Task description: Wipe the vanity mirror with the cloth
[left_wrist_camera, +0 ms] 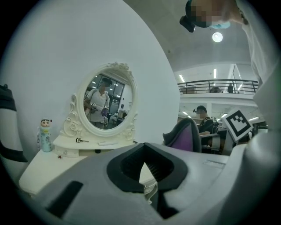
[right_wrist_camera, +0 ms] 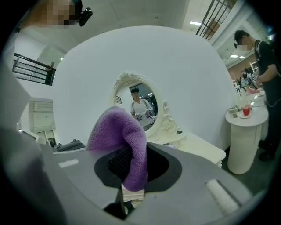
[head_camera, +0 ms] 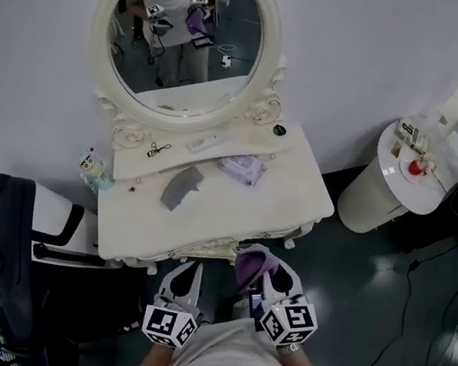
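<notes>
**benchrat:** So where's this at? The person's right gripper [right_wrist_camera: 127,186] is clamped tight on a fluffy purple cloth [right_wrist_camera: 125,140], which sticks up out of the jaws. The left gripper [left_wrist_camera: 147,178] has its jaws pressed together with nothing in them. Both sit low by the person's body, just short of the cream dressing table's scalloped front edge [head_camera: 200,247].

**mopsy_k:** Then I'd say the wiping hasn't started. The cloth's in hand, and that's the only part done. The oval vanity mirror in its ornate cream frame [head_camera: 190,31] is at the far side of the table against the white wall, well apart from the cloth. So all the glass is left to do.

**benchrat:** Any room to get there?

**mopsy_k:** Looks like plenty above the tabletop. There's a flat grey piece [head_camera: 181,187] and a lilac bundle [head_camera: 243,168] lying mid-table, and small bits on the raised shelf under the mirror. A low reach could knock those. The carved frame sticks out round the glass too, so the cloth could snag there.

**benchrat:** And the sides?

**mopsy_k:** There's a black chair [head_camera: 3,243] close on the left and a round white pedestal [head_camera: 387,184] well off to the right.
</notes>
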Demonstrator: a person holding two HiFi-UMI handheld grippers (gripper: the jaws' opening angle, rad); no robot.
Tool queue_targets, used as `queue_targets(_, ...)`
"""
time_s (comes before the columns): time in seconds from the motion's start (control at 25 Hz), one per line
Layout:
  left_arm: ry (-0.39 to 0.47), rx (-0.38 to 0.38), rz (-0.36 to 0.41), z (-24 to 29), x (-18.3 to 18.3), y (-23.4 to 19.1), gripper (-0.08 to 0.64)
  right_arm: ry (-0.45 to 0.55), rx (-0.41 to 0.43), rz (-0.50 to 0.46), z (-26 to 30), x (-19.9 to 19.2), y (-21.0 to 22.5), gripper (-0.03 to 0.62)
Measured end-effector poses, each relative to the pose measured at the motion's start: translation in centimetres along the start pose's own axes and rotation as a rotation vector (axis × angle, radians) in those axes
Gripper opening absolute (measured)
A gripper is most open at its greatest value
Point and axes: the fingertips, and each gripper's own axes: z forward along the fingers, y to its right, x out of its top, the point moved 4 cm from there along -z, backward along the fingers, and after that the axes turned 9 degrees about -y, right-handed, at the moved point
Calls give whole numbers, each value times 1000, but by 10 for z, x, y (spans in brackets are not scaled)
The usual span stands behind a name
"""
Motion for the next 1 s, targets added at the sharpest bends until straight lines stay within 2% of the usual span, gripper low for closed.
queue_targets(0.2, 48, 51, -4, 52, 32, 0, 2, -1, 45, -56, 35, 41, 37, 64)
queue_targets(0.32, 60, 75, -37, 73, 43, -2, 2, -28, 23, -77, 51, 53, 59, 64)
queue_targets(0.44, 52, 90, -29, 86, 53, -11, 2, -43, 6, -75, 64, 59, 68, 66)
queue_targets(0.68, 65, 111, -65, 115, 77, -60, 2, -57, 10, -70, 113, 77, 64, 66)
queue_targets(1.0, 98, 57, -26, 144, 124, -137, 2, -16, -38, -38, 179, 108, 40, 64)
